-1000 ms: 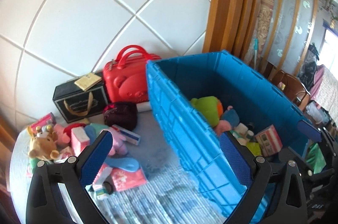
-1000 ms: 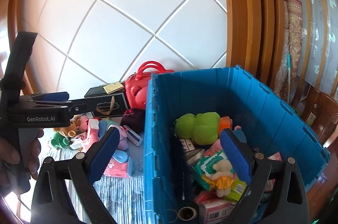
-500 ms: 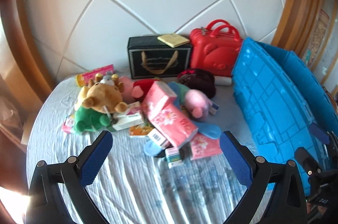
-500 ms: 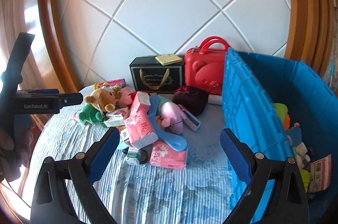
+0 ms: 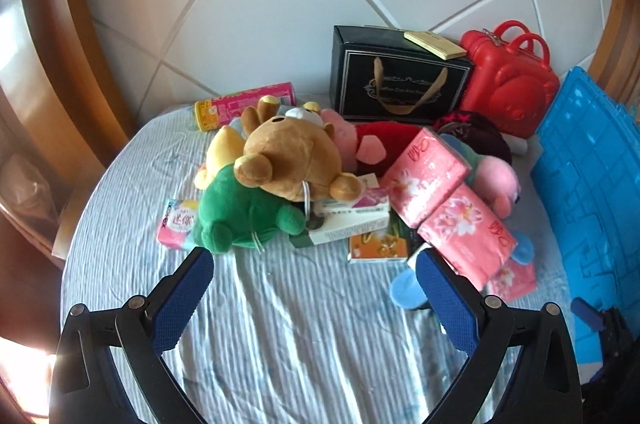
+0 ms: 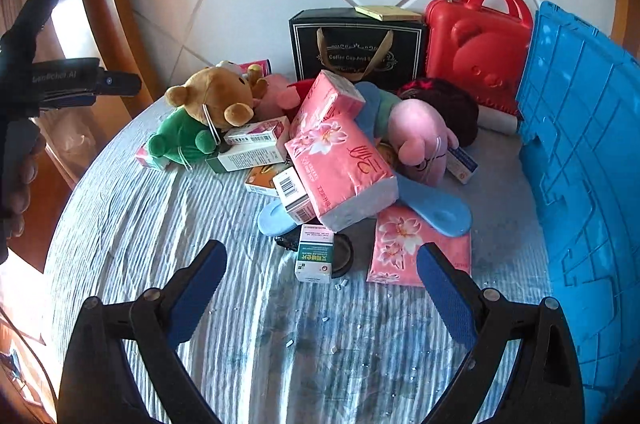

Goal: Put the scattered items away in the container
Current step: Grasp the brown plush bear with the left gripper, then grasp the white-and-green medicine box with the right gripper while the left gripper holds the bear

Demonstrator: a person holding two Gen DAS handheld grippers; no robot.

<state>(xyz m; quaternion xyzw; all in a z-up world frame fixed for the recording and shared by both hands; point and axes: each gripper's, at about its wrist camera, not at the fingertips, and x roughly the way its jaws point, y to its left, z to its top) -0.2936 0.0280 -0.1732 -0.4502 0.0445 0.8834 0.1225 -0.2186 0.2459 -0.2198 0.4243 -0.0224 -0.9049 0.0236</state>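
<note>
- Left wrist view: the left gripper hangs over the striped cloth with its blue-padded fingers spread wide and nothing between them.
- Just ahead lies the pile: a brown bear in green lies on a white carton, and beside it pink tissue packs printed with flowers and Chinese characters lean across a pink plush.
- A small pink packet with Chinese writing sits under the bear's foot; a pink and yellow can lies behind.
- The blue container stands at the right edge, only its ribbed outer wall showing.
- Right wrist view: the right gripper is likewise wide open and empty, above the cloth.
- Near its fingers lies a green-and-white medicine box; a barcode shows on another box.
- The black gift bag reads "Coffee Cup And…"; the red case stands beside it.
- At the left, a hand holds the other tool, partly legible as "…Robot.AI".
</note>
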